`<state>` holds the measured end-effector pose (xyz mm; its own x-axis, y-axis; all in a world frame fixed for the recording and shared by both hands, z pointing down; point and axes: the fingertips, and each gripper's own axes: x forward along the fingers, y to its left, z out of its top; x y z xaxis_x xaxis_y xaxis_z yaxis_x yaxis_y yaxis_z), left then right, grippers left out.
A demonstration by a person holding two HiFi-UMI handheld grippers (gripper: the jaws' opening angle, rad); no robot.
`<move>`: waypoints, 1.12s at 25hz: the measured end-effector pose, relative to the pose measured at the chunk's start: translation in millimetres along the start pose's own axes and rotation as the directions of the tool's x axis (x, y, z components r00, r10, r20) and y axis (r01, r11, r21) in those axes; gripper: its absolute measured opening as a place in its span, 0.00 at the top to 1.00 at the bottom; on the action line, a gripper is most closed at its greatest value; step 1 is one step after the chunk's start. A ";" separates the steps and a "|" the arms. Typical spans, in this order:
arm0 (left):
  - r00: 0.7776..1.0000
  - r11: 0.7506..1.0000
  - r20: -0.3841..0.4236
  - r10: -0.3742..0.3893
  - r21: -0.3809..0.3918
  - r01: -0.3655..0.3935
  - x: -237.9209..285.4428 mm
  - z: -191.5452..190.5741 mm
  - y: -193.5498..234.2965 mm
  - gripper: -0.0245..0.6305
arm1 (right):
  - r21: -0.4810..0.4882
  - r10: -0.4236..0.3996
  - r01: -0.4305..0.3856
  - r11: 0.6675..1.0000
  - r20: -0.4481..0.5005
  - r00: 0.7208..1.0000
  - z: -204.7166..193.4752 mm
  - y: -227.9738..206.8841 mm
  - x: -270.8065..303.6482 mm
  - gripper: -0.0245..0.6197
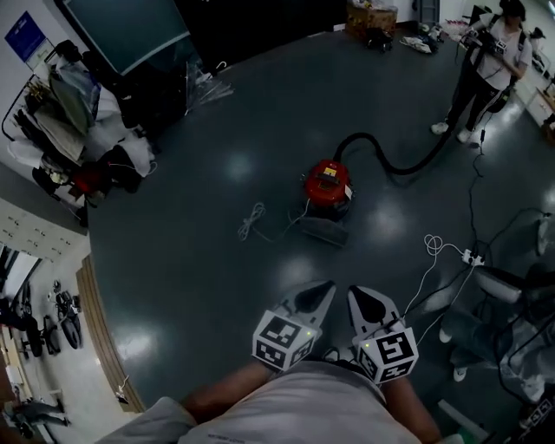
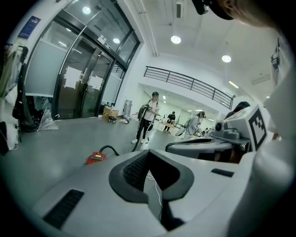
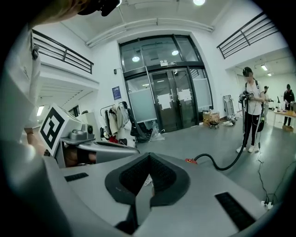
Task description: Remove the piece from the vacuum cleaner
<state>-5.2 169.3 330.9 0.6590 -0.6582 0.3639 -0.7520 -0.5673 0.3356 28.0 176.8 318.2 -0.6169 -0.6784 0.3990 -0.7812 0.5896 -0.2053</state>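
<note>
A red canister vacuum cleaner (image 1: 328,186) stands on the dark floor, well ahead of me. Its black hose (image 1: 408,165) curves right to a person (image 1: 486,69) who holds the far end. A flat grey floor-head piece (image 1: 323,231) lies against the canister's near side. My left gripper (image 1: 316,297) and right gripper (image 1: 368,303) are side by side close to my body, both shut and empty. The left gripper view shows the vacuum cleaner (image 2: 95,157) small past the shut left gripper (image 2: 149,153). The right gripper (image 3: 149,158) looks toward the hose (image 3: 222,165).
A white cord (image 1: 251,221) lies coiled left of the vacuum. A power strip with white cables (image 1: 468,257) sits on the floor at right. A loaded clothes rack (image 1: 74,121) stands at far left, and boxes (image 1: 371,17) at the back by the glass doors (image 3: 171,99).
</note>
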 end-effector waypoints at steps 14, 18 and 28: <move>0.978 0.975 -0.175 -0.110 0.171 0.140 144.7 7.3 172.5 0.95 | 0.047 -0.104 0.108 0.993 -0.089 0.991 16.4 -108.1 163.3 0.94; 0.956 0.943 -0.246 -0.162 0.247 0.224 213.8 -38.2 210.3 0.95 | 0.050 -0.098 0.105 0.993 -0.126 0.987 -12.3 -145.5 206.8 0.93; 0.804 0.794 -0.590 -0.079 0.451 0.409 402.6 -251.7 325.0 0.79 | 0.137 0.004 0.005 0.991 -0.065 0.998 -95.4 -232.4 309.9 0.94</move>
<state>19.3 -155.6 805.2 0.5975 -0.1925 0.7784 -0.3341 -0.9422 0.0234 27.5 -128.6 574.8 -0.6123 -0.6461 0.4557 -0.7901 0.5205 -0.3236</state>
